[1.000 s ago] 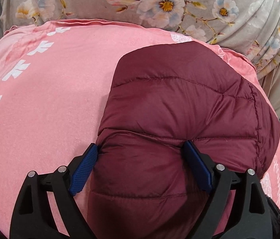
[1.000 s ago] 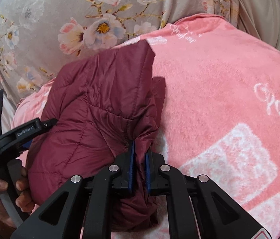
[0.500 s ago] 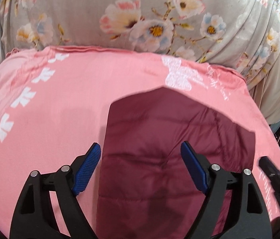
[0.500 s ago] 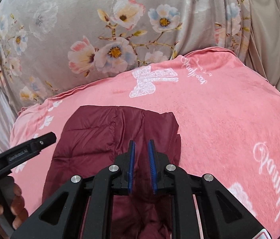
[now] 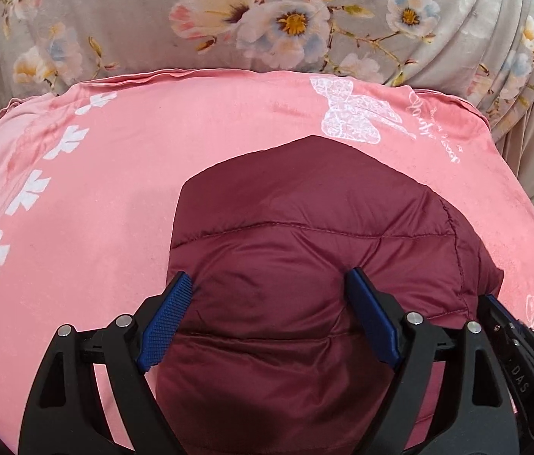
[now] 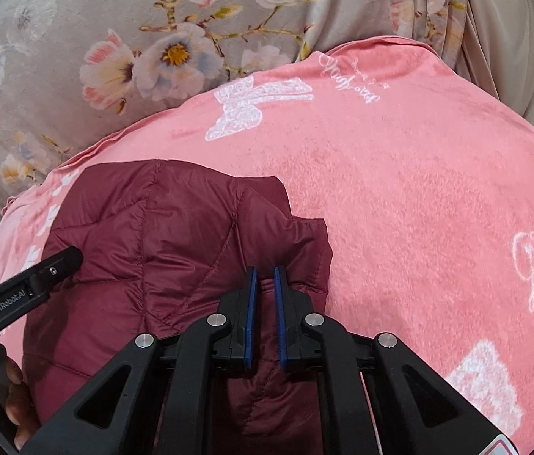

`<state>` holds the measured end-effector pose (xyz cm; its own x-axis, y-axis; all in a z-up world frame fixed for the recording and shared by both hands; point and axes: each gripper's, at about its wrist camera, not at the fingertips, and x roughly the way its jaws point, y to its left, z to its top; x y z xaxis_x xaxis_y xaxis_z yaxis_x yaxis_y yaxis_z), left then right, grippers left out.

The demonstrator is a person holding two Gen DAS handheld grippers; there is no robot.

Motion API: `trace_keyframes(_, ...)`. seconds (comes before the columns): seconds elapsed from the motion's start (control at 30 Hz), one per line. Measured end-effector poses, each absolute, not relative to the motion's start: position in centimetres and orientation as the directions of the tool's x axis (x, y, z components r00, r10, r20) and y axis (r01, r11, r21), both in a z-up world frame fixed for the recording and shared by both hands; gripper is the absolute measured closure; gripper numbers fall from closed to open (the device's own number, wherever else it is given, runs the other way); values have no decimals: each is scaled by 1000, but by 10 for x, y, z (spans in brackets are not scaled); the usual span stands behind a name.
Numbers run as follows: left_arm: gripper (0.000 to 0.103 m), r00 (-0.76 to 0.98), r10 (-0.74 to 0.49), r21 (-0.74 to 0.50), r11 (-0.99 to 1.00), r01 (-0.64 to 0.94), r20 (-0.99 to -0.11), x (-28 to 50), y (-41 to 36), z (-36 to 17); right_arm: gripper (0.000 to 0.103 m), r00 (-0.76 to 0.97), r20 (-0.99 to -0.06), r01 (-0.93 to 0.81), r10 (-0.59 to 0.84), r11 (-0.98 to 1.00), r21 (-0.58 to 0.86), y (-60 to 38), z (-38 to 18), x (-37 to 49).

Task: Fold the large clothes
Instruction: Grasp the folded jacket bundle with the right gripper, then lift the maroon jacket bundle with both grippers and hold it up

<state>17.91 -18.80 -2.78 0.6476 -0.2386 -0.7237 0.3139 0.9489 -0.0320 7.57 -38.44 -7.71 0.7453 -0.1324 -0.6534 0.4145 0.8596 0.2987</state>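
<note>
A maroon quilted jacket [image 5: 305,227] lies folded in a thick bundle on a pink blanket [image 5: 115,174]. My left gripper [image 5: 269,278] stands wide around the near part of the bundle, and both blue pads touch its sides. In the right wrist view the jacket [image 6: 160,235] fills the lower left. My right gripper [image 6: 265,271] is at its right edge, its jaws closing to a narrow gap on a ridge of fabric. The left gripper's black finger [image 6: 39,276] and a person's hand [image 6: 13,398] show at the left edge there.
A grey floral cloth [image 5: 267,19] hangs or lies behind the blanket's far edge. Bare pink blanket [image 6: 418,208] with white butterfly and script prints spreads to the right of the jacket. A beige curtain [image 6: 494,38] hangs at the far right.
The jacket, raised and bunched a second ago, now sits lower and flatter on the blanket. Both grippers drew back towards me. The right jaws parted slightly, then narrowed again.
</note>
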Motion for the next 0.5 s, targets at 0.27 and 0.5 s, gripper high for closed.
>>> trace_keyframes(0.27,19,649,-236,-28,949,313,-724,180,-190,-32,97,735,-662,422,-147,863,278,-382,-87,78)
trace_keyframes(0.5,18,627,-265,-81,948,307,-733,181,-175,-28,57,757,-640,417,-131,851,320,-383,-68,47)
